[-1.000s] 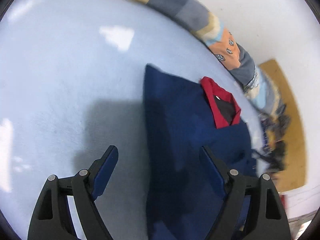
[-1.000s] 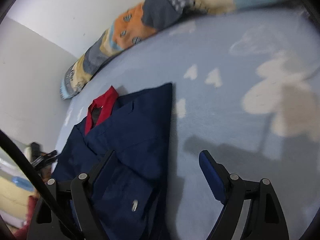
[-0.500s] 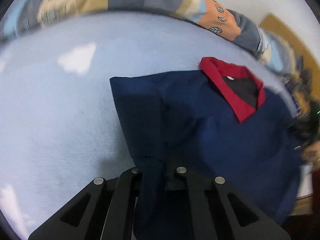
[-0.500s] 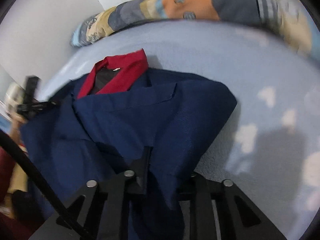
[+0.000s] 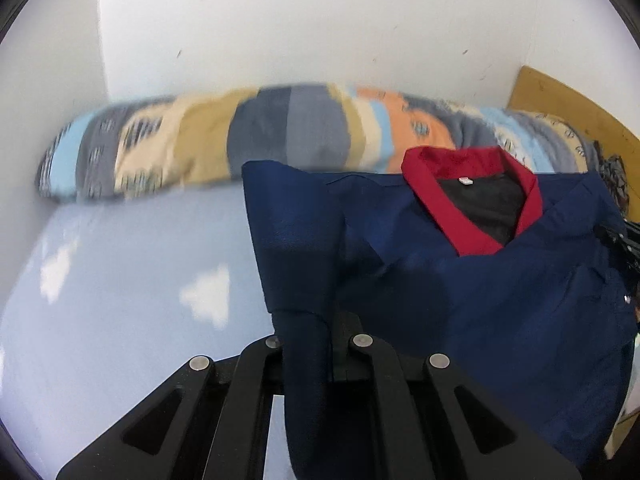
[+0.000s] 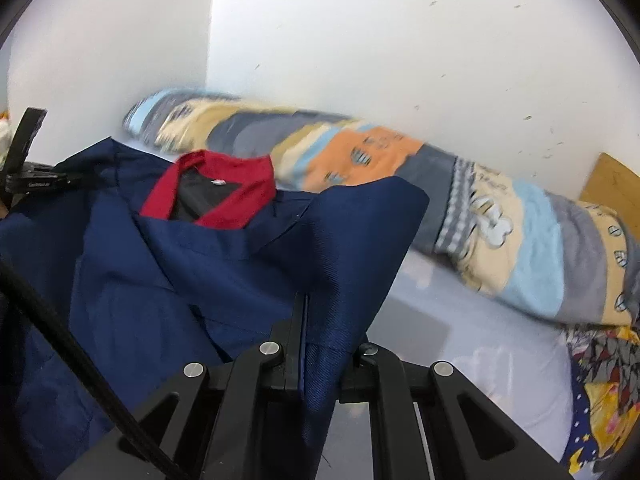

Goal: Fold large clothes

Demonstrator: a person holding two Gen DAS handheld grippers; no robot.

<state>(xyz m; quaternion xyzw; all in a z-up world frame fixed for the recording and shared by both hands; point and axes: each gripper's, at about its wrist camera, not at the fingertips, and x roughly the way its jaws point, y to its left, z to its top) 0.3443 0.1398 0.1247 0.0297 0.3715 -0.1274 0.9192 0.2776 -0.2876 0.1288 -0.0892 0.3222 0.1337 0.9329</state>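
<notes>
A navy blue garment (image 5: 480, 300) with a red collar (image 5: 472, 196) and black lining lies on a pale blue bed sheet (image 5: 120, 280). My left gripper (image 5: 316, 344) is shut on the garment's left edge, and the cloth rises from the sheet in a fold between its fingers. In the right wrist view the same navy garment (image 6: 180, 272) with the red collar (image 6: 224, 188) fills the left. There my right gripper (image 6: 320, 344) is shut on the garment's right edge, which hangs lifted in a peak. The other gripper's black body (image 6: 28, 168) shows at the far left.
A long patchwork pillow (image 5: 280, 140) in blue, tan and orange lies along the white wall behind the garment, with the patchwork pillow (image 6: 440, 208) also behind in the right wrist view. A wooden headboard (image 5: 580, 120) stands at the right. A patterned cloth (image 6: 600, 380) lies at the lower right. A black cable (image 6: 80, 360) crosses the lower left.
Both grippers stood open over the flat garment, then shut on its left and right edges. Both have since risen, lifting the edges off the sheet, and the views now tilt toward the wall.
</notes>
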